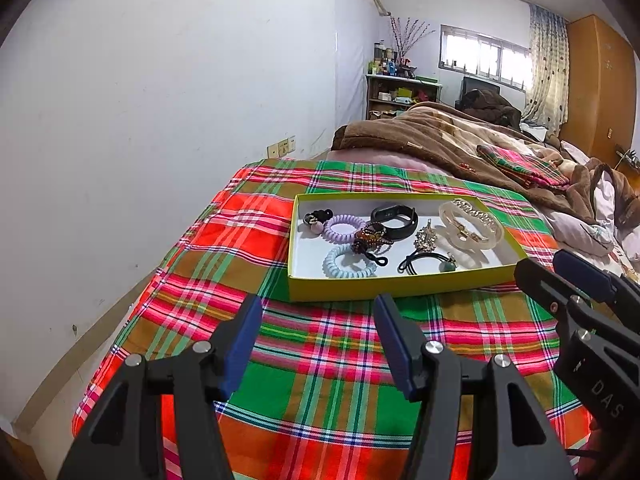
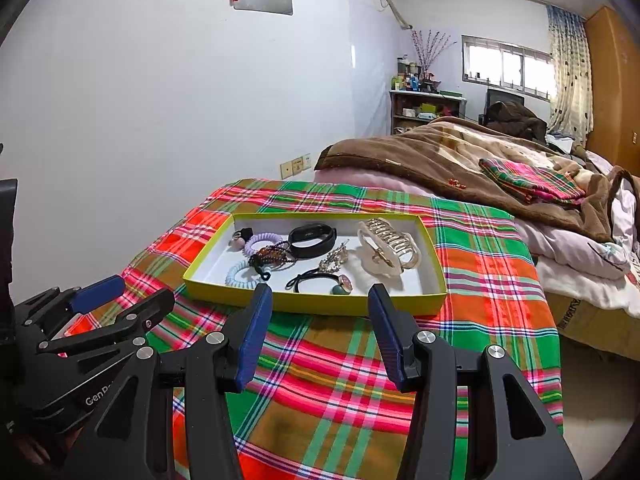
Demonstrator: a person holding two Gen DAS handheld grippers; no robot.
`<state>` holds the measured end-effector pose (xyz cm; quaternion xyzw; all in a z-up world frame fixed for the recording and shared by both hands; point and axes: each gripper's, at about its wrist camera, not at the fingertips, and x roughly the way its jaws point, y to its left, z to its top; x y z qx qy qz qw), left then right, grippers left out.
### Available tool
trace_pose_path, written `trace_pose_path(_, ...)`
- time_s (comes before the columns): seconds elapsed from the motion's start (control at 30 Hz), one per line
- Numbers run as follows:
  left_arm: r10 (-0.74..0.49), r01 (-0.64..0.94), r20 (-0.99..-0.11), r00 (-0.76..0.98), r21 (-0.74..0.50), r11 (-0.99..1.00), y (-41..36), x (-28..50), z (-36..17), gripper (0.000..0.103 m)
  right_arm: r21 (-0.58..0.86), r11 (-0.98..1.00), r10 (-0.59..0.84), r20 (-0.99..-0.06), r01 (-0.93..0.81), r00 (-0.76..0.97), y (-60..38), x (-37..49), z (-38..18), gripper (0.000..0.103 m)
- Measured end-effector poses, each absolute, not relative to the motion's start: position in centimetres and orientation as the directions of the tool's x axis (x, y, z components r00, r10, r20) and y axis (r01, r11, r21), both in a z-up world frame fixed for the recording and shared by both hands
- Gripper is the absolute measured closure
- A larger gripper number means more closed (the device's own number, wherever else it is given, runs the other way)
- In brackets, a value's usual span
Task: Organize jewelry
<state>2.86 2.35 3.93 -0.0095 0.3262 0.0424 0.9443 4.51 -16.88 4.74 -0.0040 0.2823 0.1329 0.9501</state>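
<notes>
A shallow yellow box (image 1: pixel 400 286) (image 2: pixel 312 304) lies on a plaid cloth. In it are a black wristband (image 1: pixel 394 220) (image 2: pixel 312 236), a purple coil tie (image 1: pixel 344 227) (image 2: pixel 260 240), a blue coil tie (image 1: pixel 349 267) (image 2: pixel 239 274), brown beads (image 1: pixel 368 238) (image 2: pixel 272 256), a black hair tie with a green bead (image 1: pixel 428 262) (image 2: pixel 320 280), a crystal clip (image 1: pixel 425 238) (image 2: pixel 334 259) and a clear claw clip (image 1: pixel 470 226) (image 2: pixel 388 246). My left gripper (image 1: pixel 318 308) is open and empty just before the box. My right gripper (image 2: pixel 320 296) is open and empty at the box's near edge.
The plaid cloth (image 1: pixel 320 380) (image 2: pixel 340 380) covers the bed's near end. A brown blanket (image 1: pixel 440 136) (image 2: pixel 460 152) and a folded plaid cloth (image 1: pixel 520 164) (image 2: pixel 532 180) lie behind the box. A white wall is on the left; shelves (image 2: pixel 424 108) stand far back.
</notes>
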Motion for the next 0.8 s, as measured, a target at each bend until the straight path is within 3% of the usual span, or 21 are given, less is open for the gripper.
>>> trace_pose_path(0.8, 0.074, -0.092, -0.627, 0.776, 0.005, 0.996, 2.50, 2.98, 3.54, 0.043, 0.072, 0.965, 0.250, -0.541, -0.252, 0.803, -16.75, 4.50, 4.62, 0.053)
